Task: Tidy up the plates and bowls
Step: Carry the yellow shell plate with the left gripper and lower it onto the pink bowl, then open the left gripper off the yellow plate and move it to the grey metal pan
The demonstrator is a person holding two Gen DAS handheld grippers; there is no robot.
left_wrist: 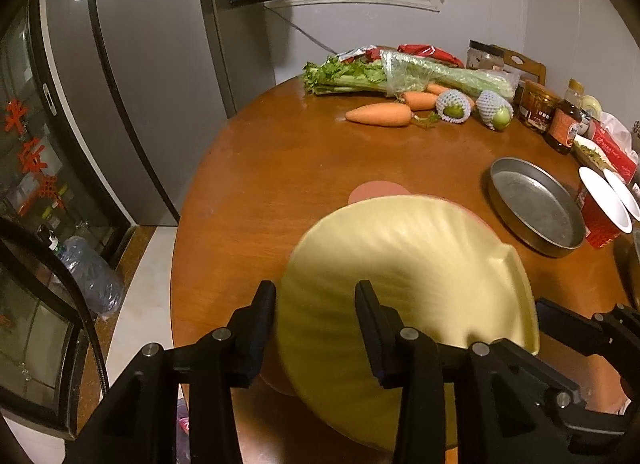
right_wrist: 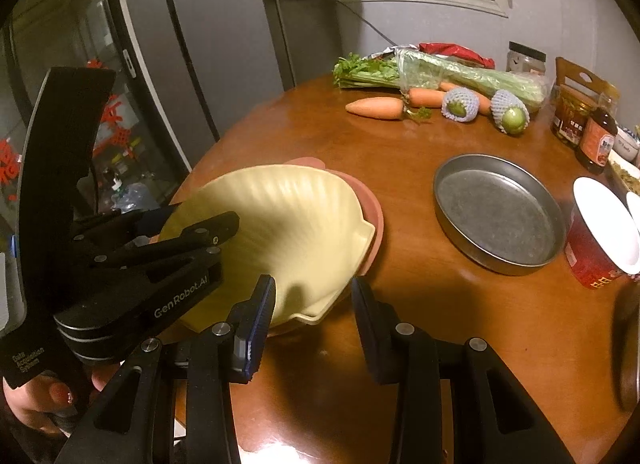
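Note:
A pale yellow shell-shaped plate (left_wrist: 404, 284) (right_wrist: 288, 232) sits tilted over a pink plate (left_wrist: 376, 189) (right_wrist: 370, 208) on the round wooden table (left_wrist: 280, 160). My left gripper (left_wrist: 316, 304) has its jaws around the yellow plate's near rim; it also shows in the right wrist view (right_wrist: 200, 224), one finger above the rim and one under it. My right gripper (right_wrist: 314, 300) is open and empty, just in front of the yellow plate's near right edge. A round metal pan (left_wrist: 536, 210) (right_wrist: 498, 216) lies to the right.
Carrots (right_wrist: 376, 107), celery (right_wrist: 440, 72) and netted green fruit (right_wrist: 460, 104) lie at the table's far side. Jars and bottles (right_wrist: 596, 136) stand at far right. A red paper cup (right_wrist: 600, 232) stands beside the pan. A fridge (left_wrist: 140, 64) stands left of the table.

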